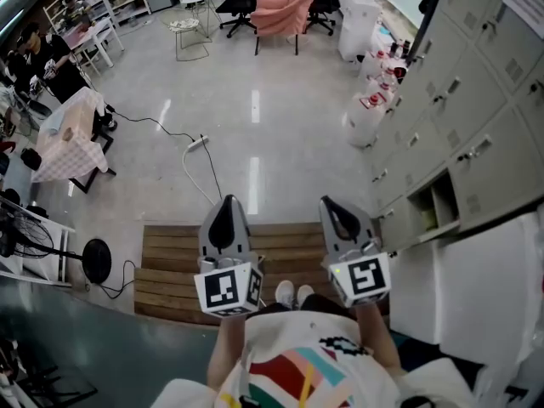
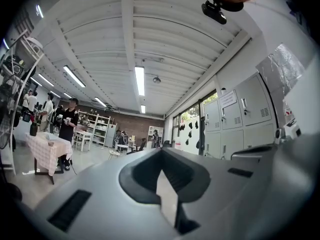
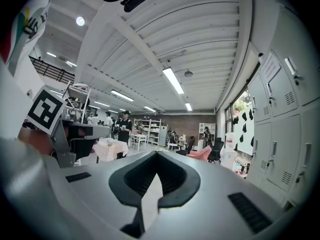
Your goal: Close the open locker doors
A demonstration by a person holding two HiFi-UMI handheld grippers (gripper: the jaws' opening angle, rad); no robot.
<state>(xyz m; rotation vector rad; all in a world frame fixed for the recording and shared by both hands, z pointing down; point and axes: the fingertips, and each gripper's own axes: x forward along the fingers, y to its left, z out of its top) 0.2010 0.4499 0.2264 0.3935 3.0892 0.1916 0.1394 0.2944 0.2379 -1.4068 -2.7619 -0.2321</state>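
Observation:
A bank of grey lockers (image 1: 476,100) runs along the right side. One low compartment (image 1: 432,204) stands open, and its pale door (image 1: 484,287) swings out toward me at the lower right. My left gripper (image 1: 228,206) and right gripper (image 1: 338,206) are held side by side in front of my chest, both left of the open locker and touching nothing. The left gripper (image 2: 161,151) is shut and empty, with lockers (image 2: 245,109) to its right. The right gripper (image 3: 156,155) is shut and empty too, with lockers (image 3: 280,99) on its right.
I stand on a slatted wooden platform (image 1: 170,262). A power strip and its cable (image 1: 197,143) lie on the shiny floor ahead. White containers (image 1: 365,117) line the locker base. A fan (image 1: 96,260), a checked-cloth table (image 1: 64,143) and a pink-draped chair (image 1: 285,11) stand further off.

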